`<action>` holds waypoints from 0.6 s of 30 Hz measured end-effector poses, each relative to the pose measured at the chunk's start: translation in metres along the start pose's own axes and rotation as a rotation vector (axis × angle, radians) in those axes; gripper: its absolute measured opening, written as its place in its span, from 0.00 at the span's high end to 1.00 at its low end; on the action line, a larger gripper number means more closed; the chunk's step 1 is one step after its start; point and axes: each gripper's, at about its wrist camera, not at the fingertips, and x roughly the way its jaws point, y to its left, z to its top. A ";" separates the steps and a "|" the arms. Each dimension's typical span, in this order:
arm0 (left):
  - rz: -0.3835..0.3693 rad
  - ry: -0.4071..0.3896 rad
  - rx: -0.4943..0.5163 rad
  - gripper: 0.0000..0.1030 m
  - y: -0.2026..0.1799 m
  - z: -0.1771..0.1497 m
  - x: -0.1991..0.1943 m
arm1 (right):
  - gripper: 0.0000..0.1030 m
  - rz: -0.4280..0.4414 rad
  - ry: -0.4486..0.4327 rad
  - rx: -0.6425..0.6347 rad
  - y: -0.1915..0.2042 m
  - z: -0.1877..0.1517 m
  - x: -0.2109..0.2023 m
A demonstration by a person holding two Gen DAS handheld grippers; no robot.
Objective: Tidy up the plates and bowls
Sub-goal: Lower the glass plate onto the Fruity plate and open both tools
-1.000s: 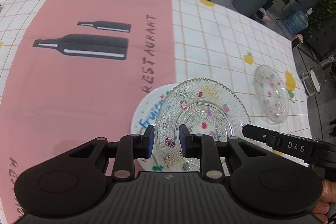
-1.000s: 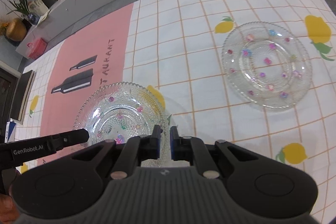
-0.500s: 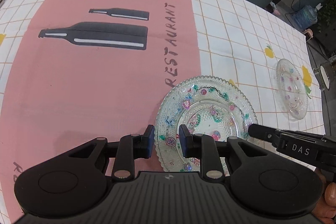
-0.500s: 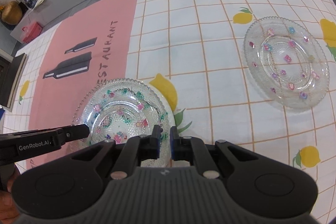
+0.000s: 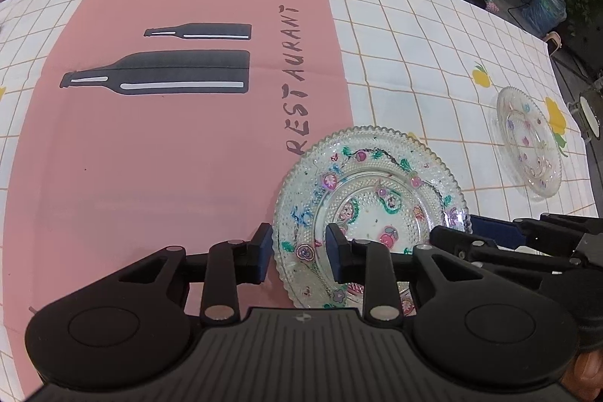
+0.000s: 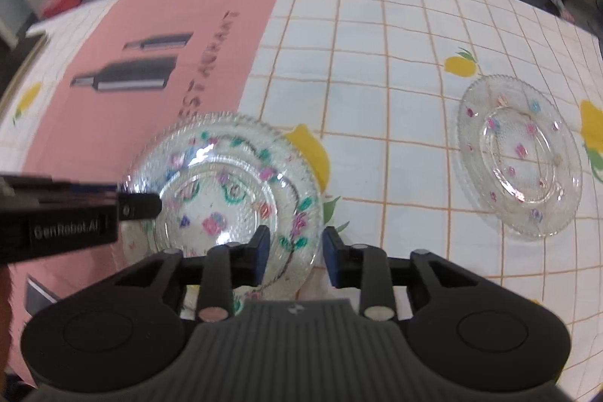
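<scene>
**Mia:** Both sets of jaws are opening right now. The left gripper (image 5: 299,251) has the near left edge of the plate stack (image 5: 371,213) between its pads, but the pads don't squeeze it. The right gripper (image 6: 296,253) is the same on the other side. The edge sits in the gap and nothing pinches it.

**Ben:** So where is the plate?

**Mia:** It's a bumpy glass plate with painted flowers. It looks like it lies on top of another plate, on the tablecloth (image 5: 169,176), half on the pink part. In the left view it's at about 5 o'clock. A second glass plate (image 6: 520,157) lies alone, well apart, at about 3 o'clock in the right view.

**Ben:** What could go wrong now?

**Mia:** I think the fingers are the trouble. One finger of each gripper is inside the rim. If a hand lifts or pulls back before the jaws are wide enough, that finger could catch the edge and drag the top plate off the stack.

**Ben:** Would it break?

**Mia:** Glass is slippery and hard. It could slide, tip or chip. Also the two grippers are close together over the plate, so they might bump each other.

**Ben:** And the other plate?

**Mia:** It's not stacked yet. That part of the job looks still to do.
</scene>
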 end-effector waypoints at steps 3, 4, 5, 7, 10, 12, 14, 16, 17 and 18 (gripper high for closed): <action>-0.003 0.000 -0.003 0.66 0.001 0.000 0.000 | 0.68 -0.008 0.000 0.010 -0.005 0.001 -0.002; -0.002 0.002 -0.003 0.64 0.001 0.000 0.001 | 0.68 -0.008 -0.001 0.017 -0.008 0.001 -0.002; -0.001 0.004 -0.005 0.59 0.001 0.000 0.001 | 0.68 -0.009 -0.002 0.023 -0.011 0.001 -0.002; -0.009 0.012 -0.008 0.51 0.001 -0.002 0.001 | 0.67 -0.008 -0.005 0.032 -0.015 0.001 -0.003; -0.001 0.009 0.016 0.49 -0.003 -0.006 0.001 | 0.67 0.003 -0.006 0.049 -0.022 0.001 -0.004; 0.012 0.001 0.026 0.47 -0.005 -0.008 -0.001 | 0.67 0.011 -0.006 0.057 -0.025 0.001 -0.004; 0.014 -0.016 0.019 0.45 -0.004 -0.009 -0.006 | 0.66 0.014 -0.008 0.062 -0.029 0.001 -0.006; -0.004 -0.029 0.001 0.45 -0.003 -0.009 -0.012 | 0.63 0.020 -0.013 0.080 -0.034 0.001 -0.008; -0.010 -0.039 -0.008 0.45 -0.002 -0.009 -0.016 | 0.62 0.027 -0.015 0.099 -0.037 0.002 -0.009; -0.008 -0.053 -0.010 0.45 -0.002 -0.009 -0.020 | 0.62 0.036 -0.018 0.119 -0.040 0.003 -0.010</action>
